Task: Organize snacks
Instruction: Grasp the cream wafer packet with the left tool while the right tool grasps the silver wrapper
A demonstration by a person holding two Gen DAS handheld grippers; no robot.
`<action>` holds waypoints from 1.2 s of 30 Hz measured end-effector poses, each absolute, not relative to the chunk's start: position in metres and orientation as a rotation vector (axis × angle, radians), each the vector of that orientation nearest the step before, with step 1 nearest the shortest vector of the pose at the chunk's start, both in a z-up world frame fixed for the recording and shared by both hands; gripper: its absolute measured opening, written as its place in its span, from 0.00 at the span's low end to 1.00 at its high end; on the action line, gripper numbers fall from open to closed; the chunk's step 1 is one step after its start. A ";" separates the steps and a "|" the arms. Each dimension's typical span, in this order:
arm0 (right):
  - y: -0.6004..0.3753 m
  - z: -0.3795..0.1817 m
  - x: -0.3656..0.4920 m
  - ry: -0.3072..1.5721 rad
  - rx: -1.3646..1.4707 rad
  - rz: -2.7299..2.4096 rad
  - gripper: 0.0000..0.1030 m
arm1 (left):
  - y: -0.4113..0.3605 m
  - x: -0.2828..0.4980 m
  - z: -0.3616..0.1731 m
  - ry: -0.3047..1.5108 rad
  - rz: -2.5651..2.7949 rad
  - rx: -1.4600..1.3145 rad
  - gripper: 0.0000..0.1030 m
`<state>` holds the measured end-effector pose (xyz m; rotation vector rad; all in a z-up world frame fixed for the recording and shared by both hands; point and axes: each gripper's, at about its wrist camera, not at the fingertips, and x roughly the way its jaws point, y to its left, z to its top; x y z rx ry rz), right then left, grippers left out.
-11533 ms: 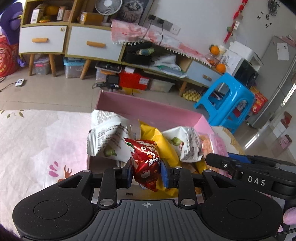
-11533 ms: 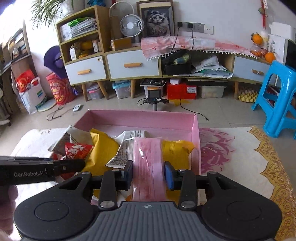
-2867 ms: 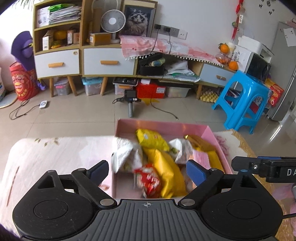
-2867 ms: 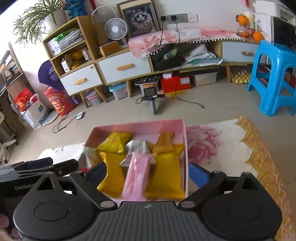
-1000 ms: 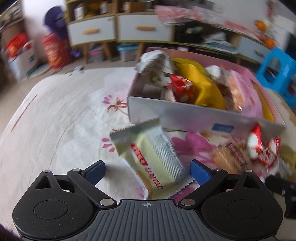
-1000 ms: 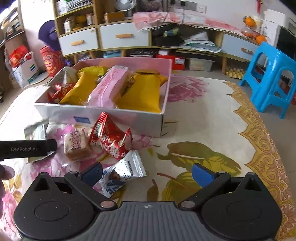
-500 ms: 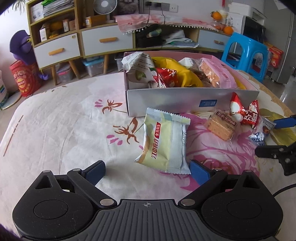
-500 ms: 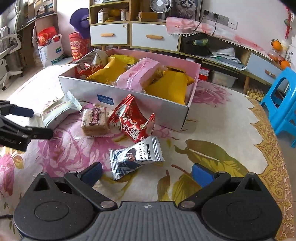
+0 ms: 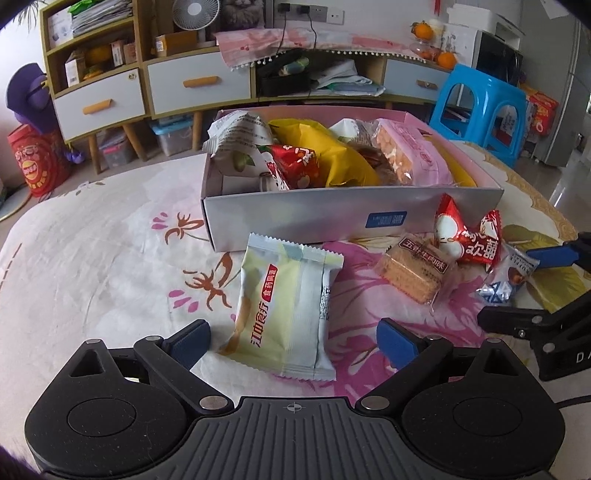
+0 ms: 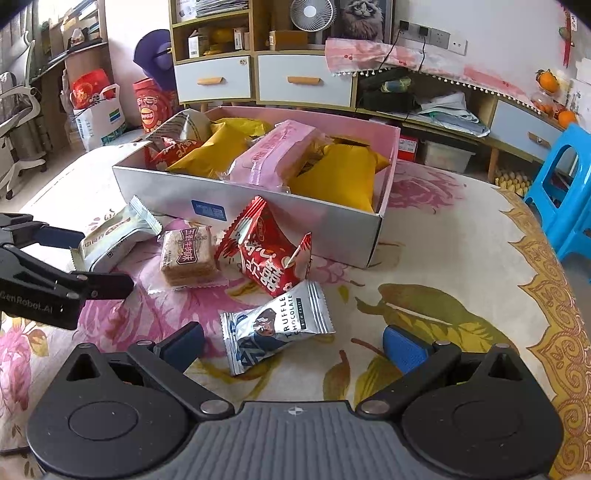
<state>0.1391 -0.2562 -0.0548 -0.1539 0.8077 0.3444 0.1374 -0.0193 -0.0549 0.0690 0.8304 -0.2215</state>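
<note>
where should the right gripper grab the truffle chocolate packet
Grip the truffle chocolate packet across its puffed middle, coming straight down. It lies flat on the tablecloth, between the open fingers of the right gripper, clear of other snacks.

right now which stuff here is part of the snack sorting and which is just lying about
Job: pink box, pale green packet, biscuit pack, red packet, truffle chocolate, left gripper, right gripper, both open.

Lying about: blue stool, fan, oranges.
</note>
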 end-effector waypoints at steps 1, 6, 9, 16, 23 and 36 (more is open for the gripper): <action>-0.256 -0.055 0.139 0.806 -0.156 0.346 0.92 | -0.019 0.136 -0.055 0.830 -0.221 0.067 0.93; -0.253 -0.053 0.139 0.804 -0.171 0.357 0.81 | -0.016 0.135 -0.052 0.822 -0.208 0.066 0.79; -0.250 -0.049 0.138 0.801 -0.179 0.372 0.69 | -0.013 0.135 -0.049 0.822 -0.199 0.051 0.66; -0.239 -0.042 0.132 0.794 -0.228 0.415 0.38 | -0.003 0.135 -0.044 0.838 -0.199 -0.010 0.47; -0.231 -0.036 0.127 0.804 -0.269 0.448 0.08 | -0.004 0.132 -0.041 0.858 -0.214 -0.031 0.44; -0.233 -0.019 0.121 0.781 -0.245 0.462 0.05 | -0.001 0.125 -0.025 0.829 -0.231 -0.069 0.44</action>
